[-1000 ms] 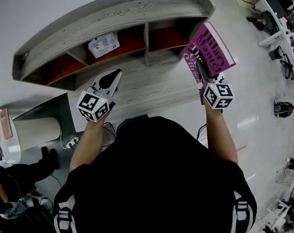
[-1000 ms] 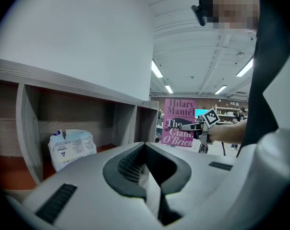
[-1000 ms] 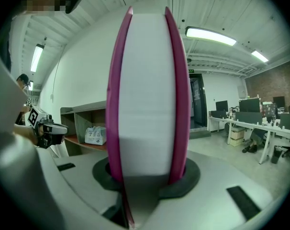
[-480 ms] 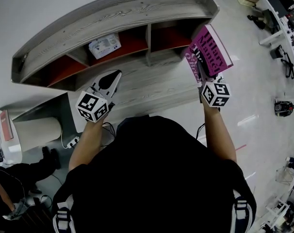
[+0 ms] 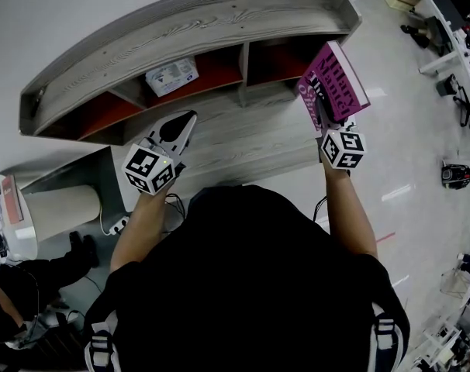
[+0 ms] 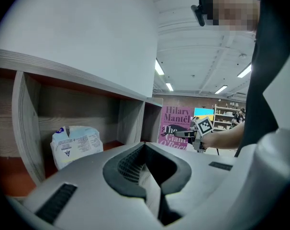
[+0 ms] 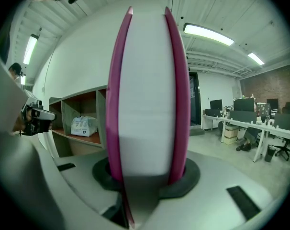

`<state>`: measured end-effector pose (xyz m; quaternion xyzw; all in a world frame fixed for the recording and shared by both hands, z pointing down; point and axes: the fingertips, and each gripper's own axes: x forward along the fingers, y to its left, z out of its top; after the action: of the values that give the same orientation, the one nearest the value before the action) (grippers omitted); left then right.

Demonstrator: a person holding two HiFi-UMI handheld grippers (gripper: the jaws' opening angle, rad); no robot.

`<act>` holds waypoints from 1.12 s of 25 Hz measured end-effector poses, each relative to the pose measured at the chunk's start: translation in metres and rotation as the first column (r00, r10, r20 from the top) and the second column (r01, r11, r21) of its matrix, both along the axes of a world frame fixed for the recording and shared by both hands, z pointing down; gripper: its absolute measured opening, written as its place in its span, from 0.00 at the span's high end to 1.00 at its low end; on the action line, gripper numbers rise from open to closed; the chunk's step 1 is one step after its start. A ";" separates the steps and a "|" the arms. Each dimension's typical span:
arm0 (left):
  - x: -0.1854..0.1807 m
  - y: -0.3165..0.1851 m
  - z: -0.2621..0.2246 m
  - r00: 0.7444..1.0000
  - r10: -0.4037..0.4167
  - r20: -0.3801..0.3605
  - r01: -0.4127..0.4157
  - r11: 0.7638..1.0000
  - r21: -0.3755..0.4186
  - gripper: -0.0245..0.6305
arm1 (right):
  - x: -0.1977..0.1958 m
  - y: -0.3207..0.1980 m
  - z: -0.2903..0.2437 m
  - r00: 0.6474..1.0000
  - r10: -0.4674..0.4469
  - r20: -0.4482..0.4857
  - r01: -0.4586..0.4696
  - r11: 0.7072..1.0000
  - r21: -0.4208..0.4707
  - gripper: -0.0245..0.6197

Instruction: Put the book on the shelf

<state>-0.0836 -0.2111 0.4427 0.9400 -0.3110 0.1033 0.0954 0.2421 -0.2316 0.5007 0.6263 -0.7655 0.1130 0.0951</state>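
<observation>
The long grey wooden shelf stretches across in front of the person, its three compartments lined in red-brown. Up at its right end hangs the magenta book, off the floor and right at the mouth of the right-hand compartment; whether it touches the wood is unclear. The right gripper has it clamped, one jaw pressed on each cover with the white page block between them. The left gripper hovers before the middle compartment, jaws together and holding nothing. A small white packet sits in that middle compartment.
</observation>
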 end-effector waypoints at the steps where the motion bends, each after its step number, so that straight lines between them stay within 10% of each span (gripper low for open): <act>1: 0.000 0.000 0.001 1.000 0.000 0.002 0.000 1.000 -0.004 0.93 | 0.001 -0.002 0.002 1.000 0.002 -0.002 -0.002 1.000 -0.002 0.73; 28: -0.015 -0.008 0.018 0.999 -0.023 0.024 0.024 0.998 -0.050 0.93 | -0.001 -0.042 0.020 1.000 0.030 -0.002 -0.030 1.000 -0.004 0.73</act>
<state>-0.0984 -0.2189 0.4602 0.9322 -0.3203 0.1213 0.1166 0.2416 -0.2732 0.5205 0.6375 -0.7558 0.1153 0.0955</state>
